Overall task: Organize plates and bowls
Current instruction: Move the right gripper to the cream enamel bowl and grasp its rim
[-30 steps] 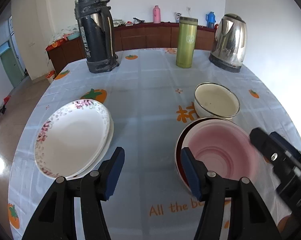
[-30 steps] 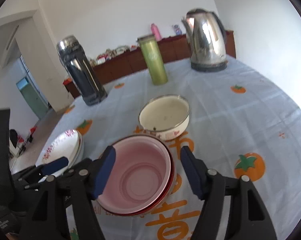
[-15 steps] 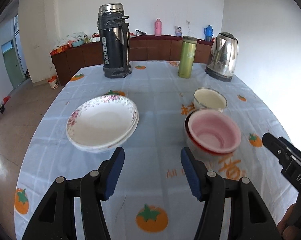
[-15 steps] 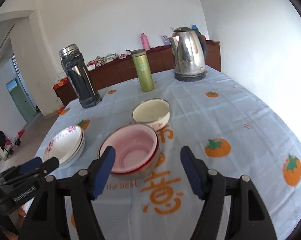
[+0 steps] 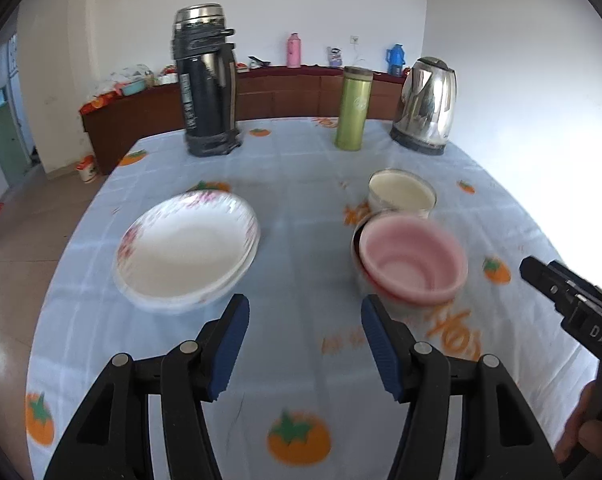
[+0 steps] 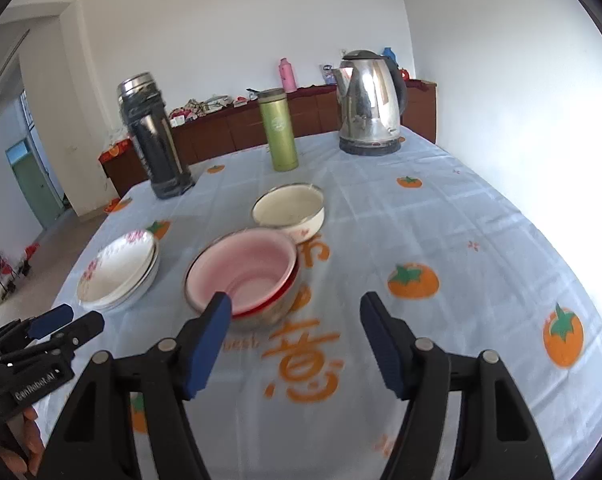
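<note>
1. Both the left claw [image 5: 303,344] and the right claw [image 6: 295,340] hang released, empty, above the desk [image 6: 441,220].
2. Plates [image 5: 187,246] sit stacked left; the pink bowl [image 5: 413,264] is nested, apparently for compactness, beside the cream bowl [image 5: 401,194].

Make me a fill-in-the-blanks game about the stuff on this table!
1. The pink bowl sits inside a ____ bowl.
2. The tall bottle between the flask and the kettle is ____.
3. The orange pictures on the tablecloth show ____.
4. The plates have ____ painted on the rim.

Missing words: red; green; tomatoes; flowers
</note>
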Demonstrator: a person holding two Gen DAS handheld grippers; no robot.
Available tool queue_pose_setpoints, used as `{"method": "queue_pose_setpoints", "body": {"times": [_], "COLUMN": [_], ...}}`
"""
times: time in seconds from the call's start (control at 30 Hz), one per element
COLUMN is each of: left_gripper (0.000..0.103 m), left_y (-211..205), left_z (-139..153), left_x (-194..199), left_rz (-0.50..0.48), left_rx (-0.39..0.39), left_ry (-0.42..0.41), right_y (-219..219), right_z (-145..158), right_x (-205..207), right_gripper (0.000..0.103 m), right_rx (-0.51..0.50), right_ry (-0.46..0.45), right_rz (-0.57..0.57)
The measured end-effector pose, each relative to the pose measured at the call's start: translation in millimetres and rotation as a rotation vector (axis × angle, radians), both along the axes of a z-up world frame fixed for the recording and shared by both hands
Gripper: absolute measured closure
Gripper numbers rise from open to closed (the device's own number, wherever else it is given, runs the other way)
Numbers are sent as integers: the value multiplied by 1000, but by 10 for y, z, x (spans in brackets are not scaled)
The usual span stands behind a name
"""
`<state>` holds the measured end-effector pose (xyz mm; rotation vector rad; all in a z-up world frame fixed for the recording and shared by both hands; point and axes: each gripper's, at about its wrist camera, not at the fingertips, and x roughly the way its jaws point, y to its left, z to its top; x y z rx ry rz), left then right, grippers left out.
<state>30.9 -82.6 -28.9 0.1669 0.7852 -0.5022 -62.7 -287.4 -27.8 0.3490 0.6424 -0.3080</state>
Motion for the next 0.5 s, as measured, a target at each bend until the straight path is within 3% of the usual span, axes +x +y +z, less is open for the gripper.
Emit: {"method": "queue_pose_setpoints", "body": {"times": [0.1,0.23,0.5], "left_gripper": [42,42,42], "left_y": [-312,-740,-1409], "left_z": [9,-101,-465], "left_x": [433,984,1752], "left_rz": [-1,-24,-56], "left_rx": [24,60,33], "left_ry": [21,67,260], "right_y": [-384,-890,-1278], "right_z": [-77,-296,-570], "right_x": [324,884,1603], "right_gripper": [38,61,61], "right_rx": [53,146,226], "right_ry": [-7,22,71], "right_rz": [-10,-24,-8]}}
